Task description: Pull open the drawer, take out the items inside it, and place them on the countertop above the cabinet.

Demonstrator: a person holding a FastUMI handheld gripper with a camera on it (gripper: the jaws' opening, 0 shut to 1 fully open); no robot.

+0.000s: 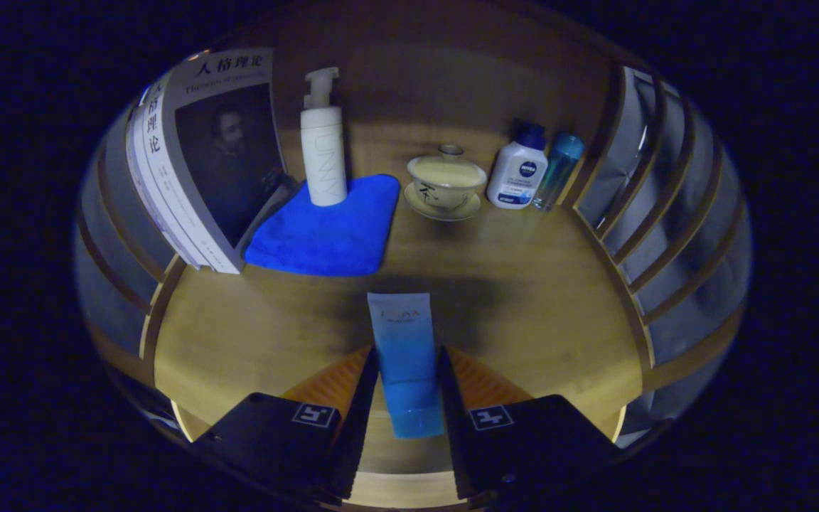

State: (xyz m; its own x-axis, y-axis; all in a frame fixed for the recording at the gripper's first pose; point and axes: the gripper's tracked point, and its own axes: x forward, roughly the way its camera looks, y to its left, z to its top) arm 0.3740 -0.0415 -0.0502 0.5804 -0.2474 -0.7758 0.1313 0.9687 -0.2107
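Gripper view: gripper [407,380] clamped on soft blue plastic tube [404,355] above smooth wooden countertop [523,299]

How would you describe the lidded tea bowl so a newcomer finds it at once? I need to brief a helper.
Look at the wooden countertop, far beyond the gripper, whose fingers are shut on a blue tube. At the back, right of the blue cloth and left of the white bottle, stands the tea bowl. It alone is squat, lidded and on a saucer.
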